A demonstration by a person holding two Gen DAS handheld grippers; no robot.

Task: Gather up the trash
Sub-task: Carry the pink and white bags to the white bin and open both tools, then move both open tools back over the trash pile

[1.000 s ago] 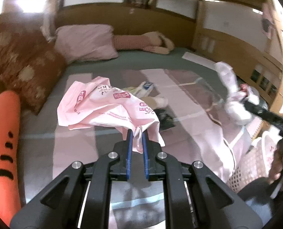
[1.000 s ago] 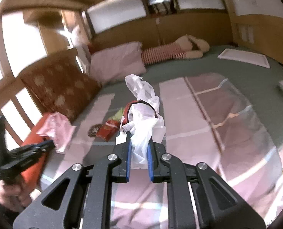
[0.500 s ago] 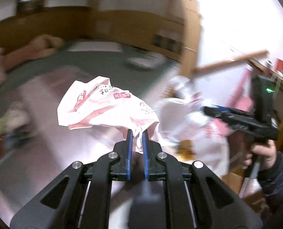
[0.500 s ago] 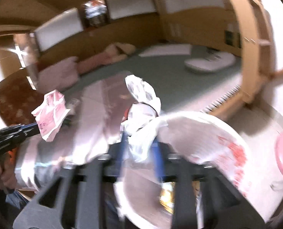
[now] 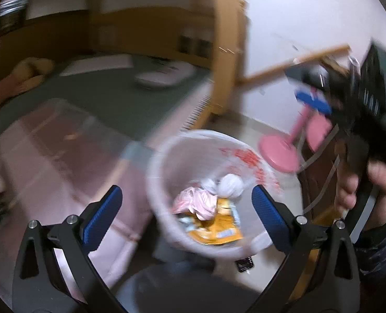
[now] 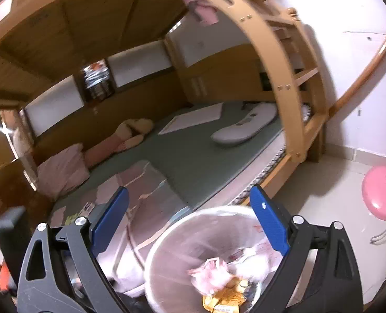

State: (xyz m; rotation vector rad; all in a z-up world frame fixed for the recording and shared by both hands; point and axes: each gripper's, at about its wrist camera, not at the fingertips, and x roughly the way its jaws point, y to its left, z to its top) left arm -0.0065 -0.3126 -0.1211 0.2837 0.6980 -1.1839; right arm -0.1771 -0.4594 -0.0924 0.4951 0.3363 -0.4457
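I see both tongs spread wide, holding nothing: left tongs (image 5: 183, 215) and right tongs (image 6: 189, 221) above the bin (image 5: 156, 182). Pink wrapper (image 5: 196, 202) and white bag (image 5: 230, 186) lie inside. Bin rim sits near the bed (image 6: 193, 156) edge; bare floor (image 6: 331, 221) to the right.

Blue pads on the left hand-held gripper (image 5: 183, 214); ahead of it a white bin (image 5: 166, 156) with red print, pink wrapper (image 5: 195, 202) and orange packet (image 5: 213, 230) inside; pink fan base (image 6: 378, 195) to the right.
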